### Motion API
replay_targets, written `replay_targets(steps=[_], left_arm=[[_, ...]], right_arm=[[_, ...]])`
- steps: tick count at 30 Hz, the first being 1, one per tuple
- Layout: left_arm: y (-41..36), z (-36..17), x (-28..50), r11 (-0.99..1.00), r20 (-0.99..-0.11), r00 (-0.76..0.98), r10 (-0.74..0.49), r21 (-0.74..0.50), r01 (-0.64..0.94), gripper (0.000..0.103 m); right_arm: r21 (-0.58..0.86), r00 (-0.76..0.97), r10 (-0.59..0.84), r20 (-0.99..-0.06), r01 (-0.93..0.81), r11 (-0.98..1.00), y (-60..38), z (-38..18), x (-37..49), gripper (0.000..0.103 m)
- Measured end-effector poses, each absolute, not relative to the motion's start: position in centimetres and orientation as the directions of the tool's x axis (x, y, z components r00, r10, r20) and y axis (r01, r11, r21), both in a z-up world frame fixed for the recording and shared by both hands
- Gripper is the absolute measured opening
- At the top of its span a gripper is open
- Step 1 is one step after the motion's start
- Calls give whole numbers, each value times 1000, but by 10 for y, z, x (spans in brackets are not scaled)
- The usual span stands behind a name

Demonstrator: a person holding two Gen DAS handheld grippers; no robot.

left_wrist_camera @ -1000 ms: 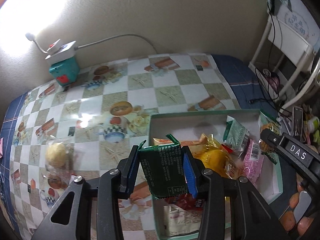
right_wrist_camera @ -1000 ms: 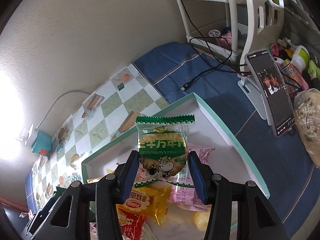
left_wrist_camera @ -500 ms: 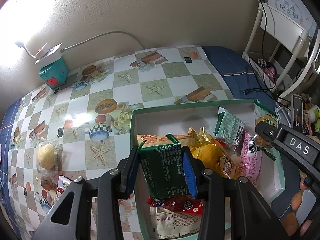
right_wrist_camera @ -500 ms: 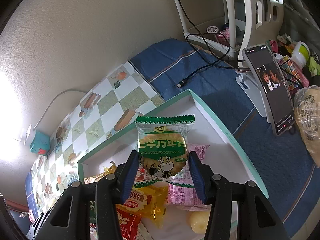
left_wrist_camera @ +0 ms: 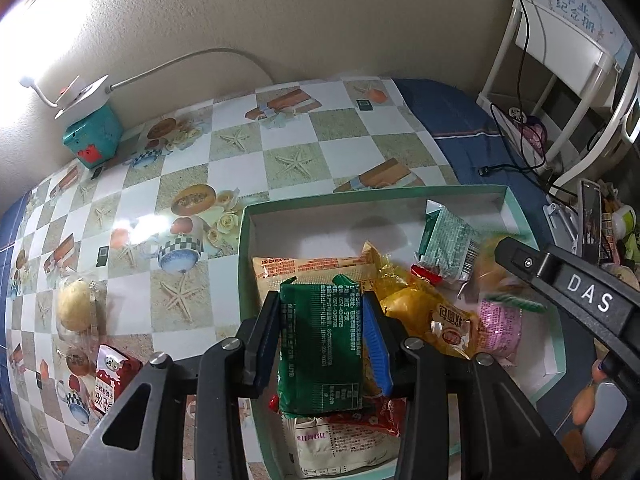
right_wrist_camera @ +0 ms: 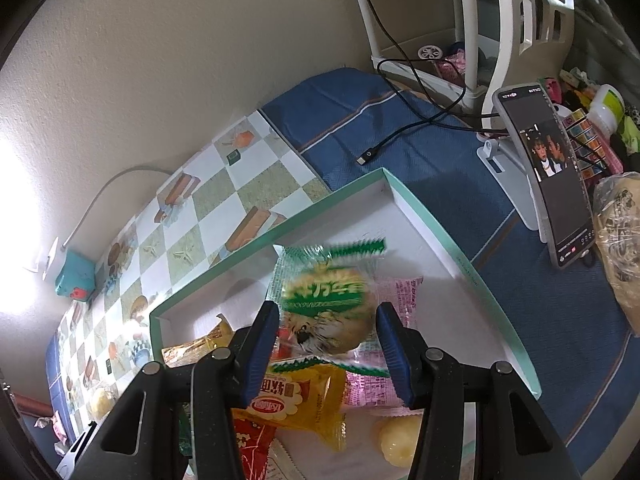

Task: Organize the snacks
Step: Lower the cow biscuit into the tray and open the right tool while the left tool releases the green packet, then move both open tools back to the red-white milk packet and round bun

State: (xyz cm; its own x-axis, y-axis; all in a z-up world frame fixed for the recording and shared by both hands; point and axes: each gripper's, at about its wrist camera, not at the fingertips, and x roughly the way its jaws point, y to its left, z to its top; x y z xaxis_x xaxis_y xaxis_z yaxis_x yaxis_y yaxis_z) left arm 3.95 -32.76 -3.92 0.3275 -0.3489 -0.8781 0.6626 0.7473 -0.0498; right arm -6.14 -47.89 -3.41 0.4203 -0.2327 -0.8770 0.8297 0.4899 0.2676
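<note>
My left gripper [left_wrist_camera: 322, 344] is shut on a dark green snack packet [left_wrist_camera: 320, 344], held upright over the near left part of a white box with a teal rim [left_wrist_camera: 360, 196]. Several snacks lie in the box, among them a yellow packet [left_wrist_camera: 432, 316], a pink one [left_wrist_camera: 500, 328] and a green-and-white one [left_wrist_camera: 444, 240]. My right gripper [right_wrist_camera: 328, 340] is shut on a round cookie packet with green trim [right_wrist_camera: 328, 300], which is blurred and tilted above the box [right_wrist_camera: 440, 232]. The right gripper's black finger [left_wrist_camera: 560, 280] shows at the right of the left wrist view.
On the checkered tablecloth left of the box lie a wrapped yellow bun [left_wrist_camera: 76, 312] and a red-and-white carton [left_wrist_camera: 110, 376]. A teal cube with a power strip [left_wrist_camera: 92, 136] stands by the wall. Right of the box are a phone on a stand [right_wrist_camera: 552, 176], a loose cable [right_wrist_camera: 400, 136], a white rack [right_wrist_camera: 480, 20] and bagged bread [right_wrist_camera: 620, 248].
My left gripper has shifted right and slightly down with the green packet, from the box's left edge to over its inside. The cookie packet in the right gripper is now blurred and tilted.
</note>
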Motion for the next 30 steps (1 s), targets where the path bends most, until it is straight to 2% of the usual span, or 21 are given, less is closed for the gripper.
replay_targets(steps=[2,4,7,9,11,13,18,20,23,26,30], left_arm=[[-326,-36,40,748,-876,328,-354,-55,661,42],[-325,-33,39,750,-869,345,-354,-44,660,42],[-324,-30,40,750,-868,347,-356,-43,660,44],[-324,-29,40,750,-867,345,-358,-47,659,49],[-323,-27,41,751,-866,342,-364,-55,658,59],[-321,-25,42,756,-866,341,-366,-63,652,64],[-314,-21,48,783,-863,371,-342,-44,620,71],[-310,-20,51,801,-862,396,-316,-19,599,87],[-304,-20,57,828,-856,432,-285,8,561,88],[-296,-23,67,858,-861,435,-262,-1,514,90],[-283,-23,80,892,-864,442,-242,-19,452,91]], right_arm=[[264,417,-232,-879,830,491,-479,-33,-62,58],[255,409,-234,-882,832,493,-479,-33,-61,69],[242,399,-238,-886,834,496,-478,-34,-61,70],[239,395,-236,-888,834,497,-478,-34,-60,71],[234,391,-234,-890,833,500,-477,-35,-59,72],[229,387,-235,-892,834,502,-477,-35,-59,75],[210,372,-244,-896,837,505,-476,-36,-57,89],[196,360,-251,-899,842,503,-477,-37,-57,90],[193,352,-252,-901,847,495,-479,-39,-59,92],[188,346,-258,-902,853,488,-480,-40,-60,102],[184,346,-263,-901,852,491,-478,-38,-59,103]])
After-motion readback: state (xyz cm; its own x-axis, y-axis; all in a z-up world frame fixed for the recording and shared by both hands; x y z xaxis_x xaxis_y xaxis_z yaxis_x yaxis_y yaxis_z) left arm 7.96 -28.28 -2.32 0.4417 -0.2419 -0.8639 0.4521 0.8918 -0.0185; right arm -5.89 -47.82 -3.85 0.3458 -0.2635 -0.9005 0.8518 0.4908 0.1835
